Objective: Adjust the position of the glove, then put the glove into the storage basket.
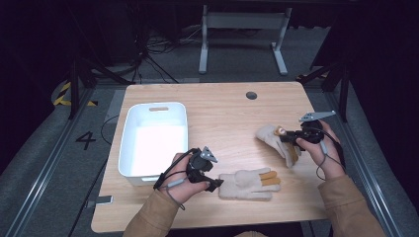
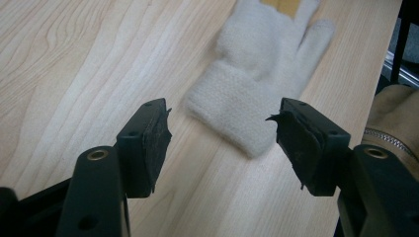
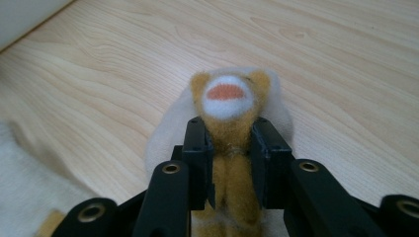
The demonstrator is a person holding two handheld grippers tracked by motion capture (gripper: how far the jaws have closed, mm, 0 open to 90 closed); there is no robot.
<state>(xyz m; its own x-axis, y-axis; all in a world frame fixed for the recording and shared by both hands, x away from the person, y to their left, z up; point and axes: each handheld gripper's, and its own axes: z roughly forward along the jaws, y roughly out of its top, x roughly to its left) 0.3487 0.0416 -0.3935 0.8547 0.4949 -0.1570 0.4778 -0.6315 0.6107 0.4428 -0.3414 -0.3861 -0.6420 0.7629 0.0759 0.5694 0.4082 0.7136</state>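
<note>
Wooden table (image 1: 222, 113): two gloves, one bin (image 1: 155, 140); right tongs (image 3: 230, 148) grip one glove (image 3: 227, 106), left tongs (image 2: 222, 133) gape.

My top camera looks down on the whole counter (image 1: 222, 106). My two hand cameras sit close, each facing one glove also seen from above.

Near glove: cream knitted glove (image 1: 245, 185), mustard-yellow fingers.
Far glove: cream knitted glove (image 1: 272, 136), mustard-yellow finger tipped white with an orange patch.
Bin: white plastic bin (image 1: 153, 139).
Tabletop: pale wood-grain tabletop (image 1: 222, 108).
</note>
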